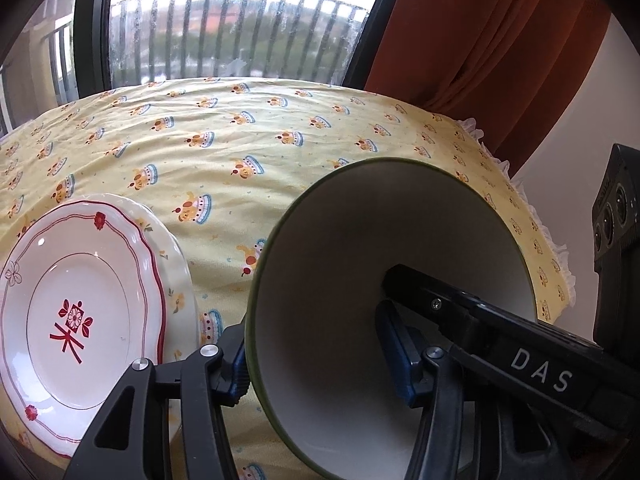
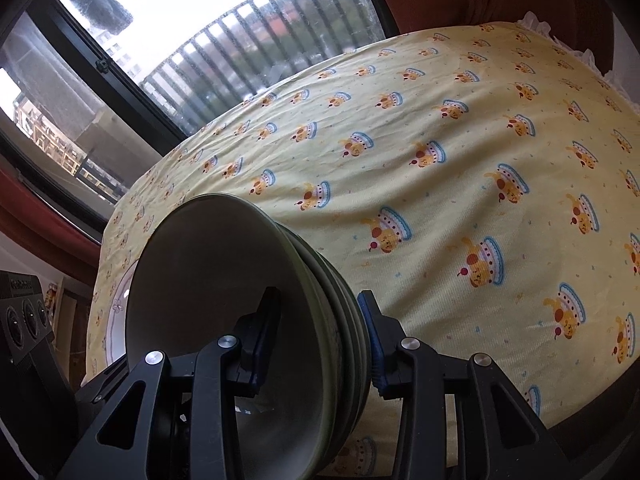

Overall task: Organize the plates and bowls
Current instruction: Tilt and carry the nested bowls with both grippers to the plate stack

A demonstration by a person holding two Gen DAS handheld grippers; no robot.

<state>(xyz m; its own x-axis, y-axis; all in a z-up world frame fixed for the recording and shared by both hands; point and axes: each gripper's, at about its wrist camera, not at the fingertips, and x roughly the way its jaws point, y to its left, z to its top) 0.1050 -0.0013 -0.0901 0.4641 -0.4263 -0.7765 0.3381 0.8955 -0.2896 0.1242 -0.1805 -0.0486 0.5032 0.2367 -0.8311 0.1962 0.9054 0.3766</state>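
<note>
A stack of several green-rimmed bowls (image 1: 340,240) (image 2: 200,260) hangs tilted over the table, its white inside facing both cameras. My right gripper (image 2: 320,294) is shut on it, one finger inside the top bowl and the other against the outer rims. That inner finger (image 1: 420,284) also shows in the left wrist view. My left gripper (image 1: 310,324) straddles the opposite rim. Its outer pad (image 1: 238,368) is at the rim, and its inner pad stands a little off the wall. Two stacked plates (image 1: 80,312), the top one white with red trim, lie to the left.
A yellow tablecloth (image 1: 280,140) (image 2: 440,120) with a cartoon print covers the table. Its frilled edge (image 1: 560,264) drops off on the right. A barred window (image 1: 240,32) and an orange curtain (image 1: 480,40) stand behind. A plate's edge (image 2: 120,308) peeks out behind the bowls.
</note>
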